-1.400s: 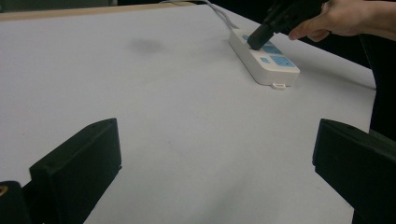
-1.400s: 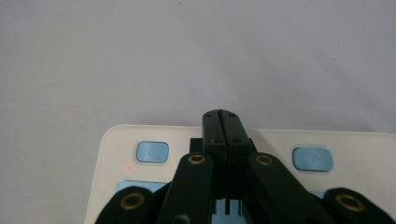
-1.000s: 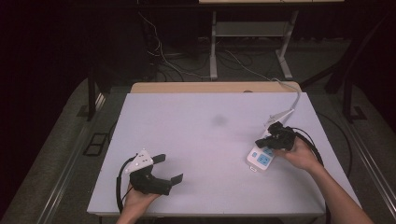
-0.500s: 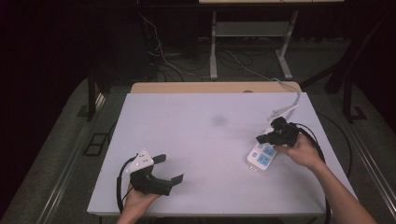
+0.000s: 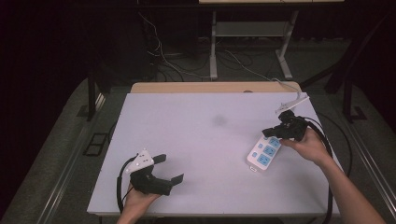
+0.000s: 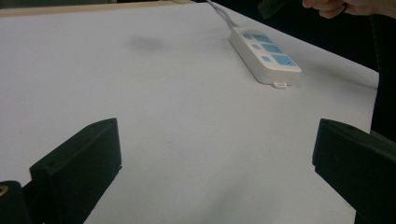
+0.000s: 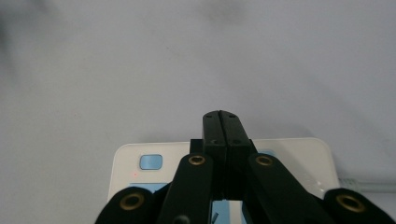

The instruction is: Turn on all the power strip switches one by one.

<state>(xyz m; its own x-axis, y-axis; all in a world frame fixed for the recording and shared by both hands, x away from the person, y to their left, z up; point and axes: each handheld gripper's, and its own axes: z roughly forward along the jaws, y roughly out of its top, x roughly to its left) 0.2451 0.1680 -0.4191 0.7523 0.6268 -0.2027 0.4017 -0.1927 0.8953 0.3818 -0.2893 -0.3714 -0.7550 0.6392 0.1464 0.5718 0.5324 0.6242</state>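
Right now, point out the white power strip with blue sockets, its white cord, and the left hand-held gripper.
White power strip with blue sockets [image 5: 264,153], high view, top face.
White cord [image 6: 223,12], left gripper view, near the strip.
Left hand-held gripper [image 5: 168,169], high view, between its open jaws.

Matt desk, glossy plastic, black grippers

The desk [image 5: 196,140] has a smooth, matt, pale surface with a wood-coloured edge at the far side. The power strip [image 5: 265,153] looks like smooth white plastic with a light gloss and blue faces. The right gripper [image 7: 222,122] has matt black jaws with brass-coloured metal rivets.
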